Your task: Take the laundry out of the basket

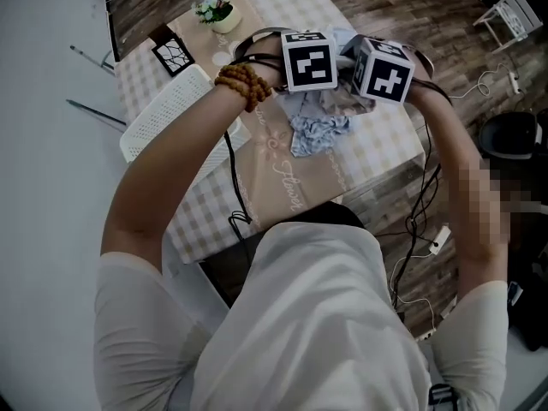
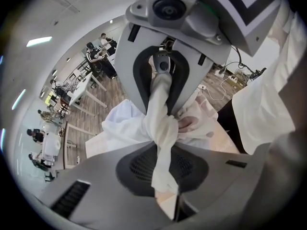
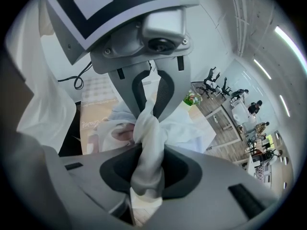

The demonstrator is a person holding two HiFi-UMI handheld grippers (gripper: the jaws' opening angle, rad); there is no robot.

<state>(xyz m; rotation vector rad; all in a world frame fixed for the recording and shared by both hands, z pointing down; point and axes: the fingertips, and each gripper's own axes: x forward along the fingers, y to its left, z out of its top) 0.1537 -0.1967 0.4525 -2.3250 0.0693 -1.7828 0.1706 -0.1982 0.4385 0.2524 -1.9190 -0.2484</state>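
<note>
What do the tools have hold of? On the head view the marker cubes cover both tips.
Observer: The left tool is shut on a twisted strand of white cloth.
Operator: And the right one?
Observer: The right tool is shut on the same strand. The two tools face each other, and the strand runs straight from one into the other.
Operator: Is anything else caught in there?
Observer: No, nothing but that cloth shows inside either tool.
</note>
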